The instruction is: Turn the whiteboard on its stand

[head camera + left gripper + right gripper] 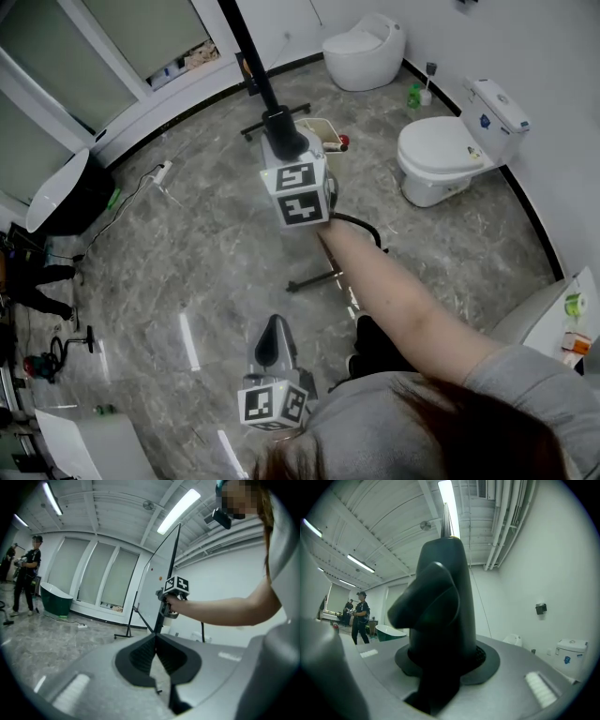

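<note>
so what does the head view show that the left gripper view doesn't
Only the head view: the marker cube on the left gripper, and two white toilets plainly by the wall.

Only the left gripper view: the ceiling with its strip lights, and the left gripper's jaws from close up, together with nothing between them.

Both: the whiteboard seen edge-on, the right gripper clamped on its edge, the person's forearm and the dark bathtub.
</note>
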Motion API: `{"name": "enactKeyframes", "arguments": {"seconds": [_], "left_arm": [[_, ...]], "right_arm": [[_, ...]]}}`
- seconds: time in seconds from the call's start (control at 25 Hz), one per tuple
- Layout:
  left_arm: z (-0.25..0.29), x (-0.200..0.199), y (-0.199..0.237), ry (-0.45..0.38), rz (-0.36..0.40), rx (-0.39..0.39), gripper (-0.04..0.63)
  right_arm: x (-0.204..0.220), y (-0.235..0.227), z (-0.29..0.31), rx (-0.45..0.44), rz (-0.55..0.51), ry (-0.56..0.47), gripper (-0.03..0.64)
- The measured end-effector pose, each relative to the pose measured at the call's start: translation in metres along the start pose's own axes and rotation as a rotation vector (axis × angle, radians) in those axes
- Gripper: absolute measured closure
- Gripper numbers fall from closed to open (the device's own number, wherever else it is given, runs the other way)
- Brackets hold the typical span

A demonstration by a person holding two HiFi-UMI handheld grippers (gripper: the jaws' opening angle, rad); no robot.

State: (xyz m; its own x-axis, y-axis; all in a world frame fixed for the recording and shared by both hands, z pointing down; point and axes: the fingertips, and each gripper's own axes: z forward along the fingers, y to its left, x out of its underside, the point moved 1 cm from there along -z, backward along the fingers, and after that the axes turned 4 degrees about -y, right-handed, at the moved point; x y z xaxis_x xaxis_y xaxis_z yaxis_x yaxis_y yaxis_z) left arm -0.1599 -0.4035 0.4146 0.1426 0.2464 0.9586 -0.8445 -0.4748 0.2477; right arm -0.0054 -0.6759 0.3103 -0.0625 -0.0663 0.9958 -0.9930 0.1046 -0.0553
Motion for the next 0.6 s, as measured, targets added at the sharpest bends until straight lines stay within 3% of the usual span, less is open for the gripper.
{"name": "enactKeyframes", "arguments": {"seconds": [0.6], "left_arm": [[-0.038, 0.035, -0.051, 0.065, 0.009, 0.101, 0.595]], "right_arm": [[-0.006, -0.011, -0.063, -0.013, 0.007, -0.005, 0.482]]}}
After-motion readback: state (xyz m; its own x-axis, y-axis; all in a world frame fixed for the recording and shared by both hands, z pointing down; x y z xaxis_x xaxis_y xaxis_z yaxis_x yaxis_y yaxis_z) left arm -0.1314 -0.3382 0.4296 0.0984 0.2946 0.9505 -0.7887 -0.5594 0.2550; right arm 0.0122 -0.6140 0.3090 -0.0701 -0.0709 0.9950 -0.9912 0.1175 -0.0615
